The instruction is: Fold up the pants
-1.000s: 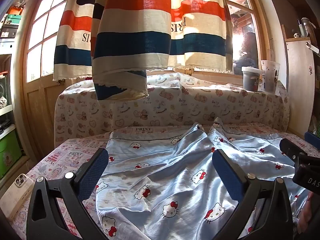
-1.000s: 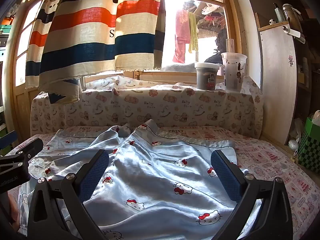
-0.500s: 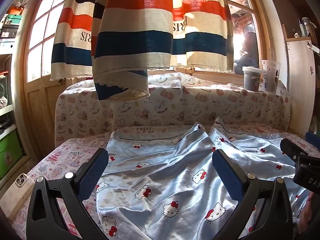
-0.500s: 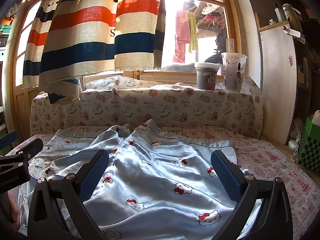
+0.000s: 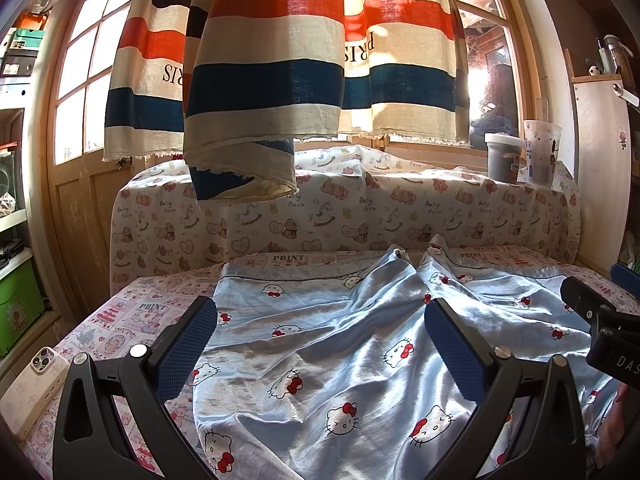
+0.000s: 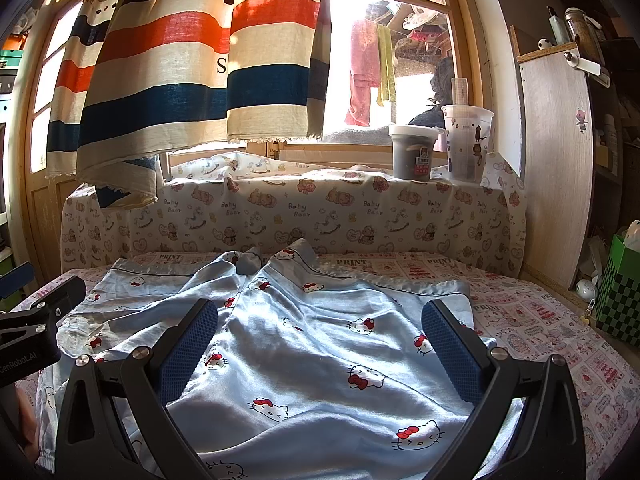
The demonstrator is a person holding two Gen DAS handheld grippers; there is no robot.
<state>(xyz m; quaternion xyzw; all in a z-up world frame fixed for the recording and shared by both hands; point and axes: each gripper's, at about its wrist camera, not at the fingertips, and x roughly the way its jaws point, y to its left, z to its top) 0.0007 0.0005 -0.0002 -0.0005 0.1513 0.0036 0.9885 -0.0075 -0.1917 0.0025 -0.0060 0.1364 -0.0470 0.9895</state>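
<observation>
Light blue satin pants (image 5: 320,344) with a Hello Kitty print lie spread and wrinkled on the bed, the two legs pointing away toward the headboard. They also show in the right wrist view (image 6: 320,344). My left gripper (image 5: 320,332) is open and empty, held low over the left leg. My right gripper (image 6: 320,332) is open and empty, held low over the right leg. Each gripper shows at the edge of the other's view.
A patterned bed sheet (image 6: 532,320) covers the bed and headboard (image 5: 340,208). A striped curtain (image 5: 272,80) hangs over the far side. A white phone (image 5: 36,376) lies at the bed's left edge. A jar (image 6: 414,152) and a cup (image 6: 466,140) stand on the sill.
</observation>
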